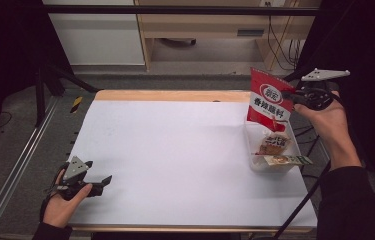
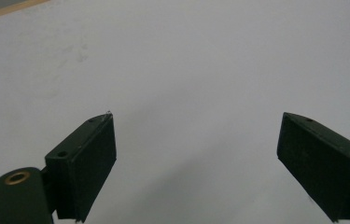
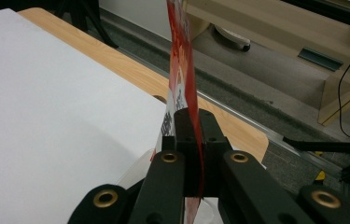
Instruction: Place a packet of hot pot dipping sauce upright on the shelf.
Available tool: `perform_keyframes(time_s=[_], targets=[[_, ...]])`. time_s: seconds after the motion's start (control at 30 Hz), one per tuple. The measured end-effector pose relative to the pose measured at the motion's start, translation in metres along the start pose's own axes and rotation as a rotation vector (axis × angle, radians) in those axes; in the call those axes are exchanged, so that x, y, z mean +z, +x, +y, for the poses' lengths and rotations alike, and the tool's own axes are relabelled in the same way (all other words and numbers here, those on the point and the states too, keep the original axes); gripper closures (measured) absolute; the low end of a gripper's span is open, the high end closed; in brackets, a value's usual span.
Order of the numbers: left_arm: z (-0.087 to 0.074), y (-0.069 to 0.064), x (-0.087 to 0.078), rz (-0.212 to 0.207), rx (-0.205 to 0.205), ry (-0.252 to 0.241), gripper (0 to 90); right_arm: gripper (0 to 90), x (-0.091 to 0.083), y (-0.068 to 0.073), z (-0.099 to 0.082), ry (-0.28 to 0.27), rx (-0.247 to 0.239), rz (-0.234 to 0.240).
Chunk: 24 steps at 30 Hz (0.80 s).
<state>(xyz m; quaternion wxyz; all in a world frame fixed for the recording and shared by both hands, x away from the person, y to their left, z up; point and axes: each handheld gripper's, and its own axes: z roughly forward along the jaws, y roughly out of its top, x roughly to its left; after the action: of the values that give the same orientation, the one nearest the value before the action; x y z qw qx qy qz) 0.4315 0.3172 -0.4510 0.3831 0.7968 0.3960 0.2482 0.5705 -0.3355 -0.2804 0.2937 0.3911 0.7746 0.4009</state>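
Note:
A red snack packet [image 1: 268,99] with a round white logo hangs upright over a clear plastic box [image 1: 255,162] at the table's right edge. My right gripper [image 1: 291,95] is shut on the packet's right edge, held up from the right. In the right gripper view the packet [image 3: 180,60] stands edge-on, pinched between the two black jaws of the right gripper [image 3: 194,122]. The box holds other snack packets [image 1: 274,145]. My left gripper [image 1: 106,180] rests low at the table's front left, open, its jaws wide apart with only white tabletop [image 2: 200,70] between them.
The white tabletop [image 1: 175,150] stretches between the two hands, with a wooden strip [image 1: 170,95] along its far edge. Beyond it are grey floor, a wooden cabinet [image 1: 210,25] and hanging cables [image 1: 282,45]. A metal rail [image 1: 15,165] runs along the left side.

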Motion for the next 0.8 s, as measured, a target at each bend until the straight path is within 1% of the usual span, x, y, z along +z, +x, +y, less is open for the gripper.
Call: perform_keyframes(time_s=[0.1, 0.17, 0.23, 0.27, 0.33, 0.43, 0.47, 0.5, 0.53, 0.57, 0.67, 0.73, 0.8], targets=[[0.000, 0.000, 0.001, -0.003, 0.000, 0.003, 11.5, 89.7, 0.006, 0.000, -0.006, 0.002, 0.006, 0.000], [0.000, 0.000, 0.000, -0.008, -0.006, 0.000, 11.5, 89.7, 0.009, -0.001, -0.011, -0.008, 0.027, 0.006], [0.000, -0.001, 0.001, -0.011, -0.005, 0.001, 11.5, 89.7, 0.012, -0.001, -0.016, -0.011, 0.029, 0.005], [0.000, -0.001, 0.001, -0.011, -0.004, 0.003, 11.5, 89.7, 0.013, -0.002, -0.019, -0.012, 0.041, 0.008], [0.000, -0.001, 0.001, -0.012, -0.006, 0.002, 11.5, 89.7, 0.016, -0.003, -0.026, -0.017, 0.048, 0.009], [0.000, 0.000, 0.001, -0.013, -0.010, 0.002, 11.5, 89.7, 0.018, -0.004, -0.035, -0.009, 0.061, 0.012], [0.000, 0.000, 0.001, -0.015, -0.011, 0.001, 11.5, 89.7, 0.018, -0.004, -0.037, -0.006, 0.067, 0.011], [-0.001, 0.000, 0.001, -0.016, -0.011, 0.002, 11.5, 89.7, 0.018, -0.005, -0.039, -0.016, 0.066, 0.014], [-0.001, -0.001, 0.001, -0.016, -0.010, 0.003, 11.5, 89.7, 0.016, -0.007, -0.041, -0.022, 0.081, 0.014], [-0.001, -0.001, 0.002, -0.017, -0.010, 0.004, 11.5, 89.6, 0.015, -0.008, -0.043, -0.025, 0.087, 0.014], [-0.001, -0.001, 0.003, -0.021, -0.006, 0.009, 11.5, 89.6, 0.013, -0.011, -0.048, -0.023, 0.098, 0.015], [-0.001, -0.001, 0.002, -0.022, -0.005, 0.007, 11.5, 89.5, 0.012, -0.013, -0.050, -0.019, 0.092, 0.010], [-0.001, -0.001, 0.002, -0.022, -0.008, 0.005, 11.5, 89.5, 0.011, -0.013, -0.051, -0.012, 0.098, 0.012]])
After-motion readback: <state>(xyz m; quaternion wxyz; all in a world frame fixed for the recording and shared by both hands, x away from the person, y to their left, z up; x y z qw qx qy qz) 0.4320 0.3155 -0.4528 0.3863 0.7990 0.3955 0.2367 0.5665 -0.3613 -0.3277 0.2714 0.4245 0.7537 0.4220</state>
